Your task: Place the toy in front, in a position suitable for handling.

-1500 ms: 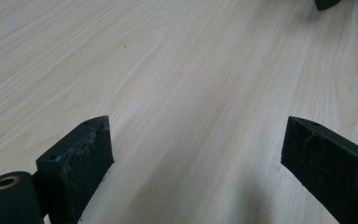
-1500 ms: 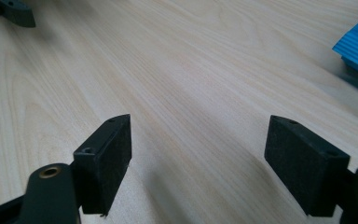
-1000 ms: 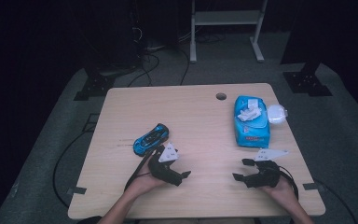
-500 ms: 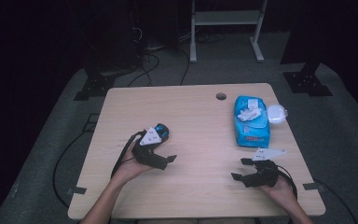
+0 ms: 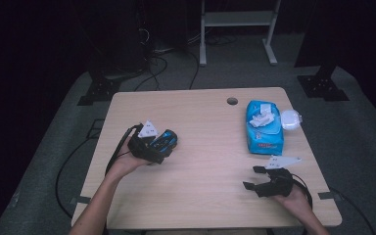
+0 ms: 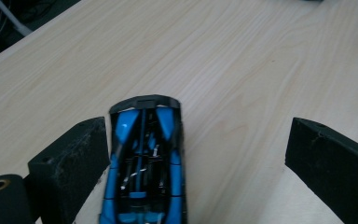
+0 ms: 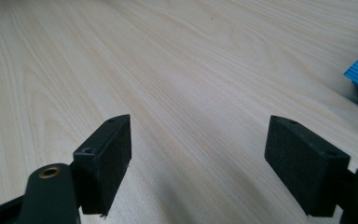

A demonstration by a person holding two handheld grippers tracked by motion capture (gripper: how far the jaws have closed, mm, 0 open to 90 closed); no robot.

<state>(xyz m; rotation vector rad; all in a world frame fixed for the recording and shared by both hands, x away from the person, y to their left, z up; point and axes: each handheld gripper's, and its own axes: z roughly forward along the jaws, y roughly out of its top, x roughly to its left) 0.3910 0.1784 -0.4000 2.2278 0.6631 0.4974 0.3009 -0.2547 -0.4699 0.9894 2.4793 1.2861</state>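
Toy car (image 6: 144, 168) lies between left gripper's (image 6: 198, 154) spread jaws.

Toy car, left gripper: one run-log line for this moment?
left gripper: open, straddling blue toy car | car: on table, ungrasped | right gripper: open, idle

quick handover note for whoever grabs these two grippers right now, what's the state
Left gripper: open, jaws astride the blue toy car; the car sits close by one jaw, with a wide gap to the other. Not gripped.
Right gripper: open, holds nothing, low over bare table at the near right.
Wipes pack and small clear case lie untouched at the far right.
Done: left gripper lined up on the car. Left: probably centre, close, lift.
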